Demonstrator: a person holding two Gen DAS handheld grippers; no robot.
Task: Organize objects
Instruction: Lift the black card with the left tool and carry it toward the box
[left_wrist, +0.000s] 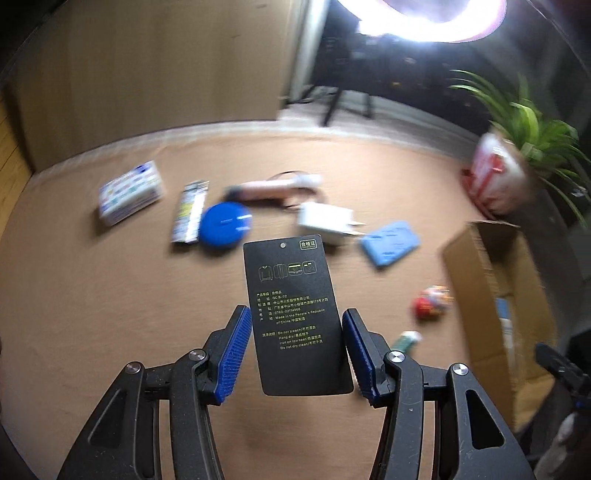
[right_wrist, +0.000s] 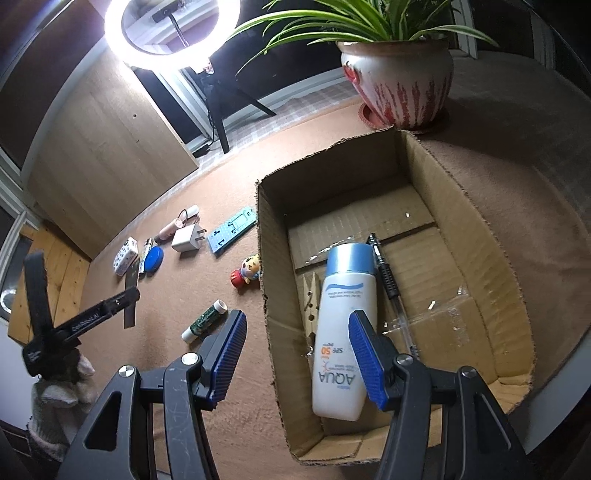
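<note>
Left gripper (left_wrist: 293, 354): its blue pads clamp a black garment tag (left_wrist: 295, 314) by the long edges, the tag standing upright with its punched hole at the top; the tag's lower end hangs free between the fingers.
Right gripper (right_wrist: 297, 356): jaws parted about halfway with nothing between the pads; it hangs over the near-left corner of the cardboard box (right_wrist: 269, 258), one finger outside the wall and one over the inside.
Box contents: a white sunscreen bottle (right_wrist: 341, 325) with a blue cap lies lengthwise, a wooden clothespin (right_wrist: 310, 299) just beside its left and a black pen (right_wrist: 388, 280) along its right; the far half of the floor is bare.
Box edges: the top rims are ragged and torn, with no flaps; the left wall stands between the loose items and the interior.
Items outside, near the wall: a small doll figure (right_wrist: 247, 271) touches or nearly touches the left wall; a green-patterned tube (right_wrist: 205, 319) lies near the right gripper's left finger.
Items further off: a blue round lid (left_wrist: 225, 227), white charger (left_wrist: 325, 218), blue flat piece (left_wrist: 389, 243), pink stick, striped packet and dotted white box (left_wrist: 129, 192) cluster in a loose row on the brown mat (left_wrist: 110, 314).
Open room: a wide bare stretch of mat lies between that row and the left gripper.
Far corner: a potted plant (right_wrist: 399, 74) stands just behind the box.
</note>
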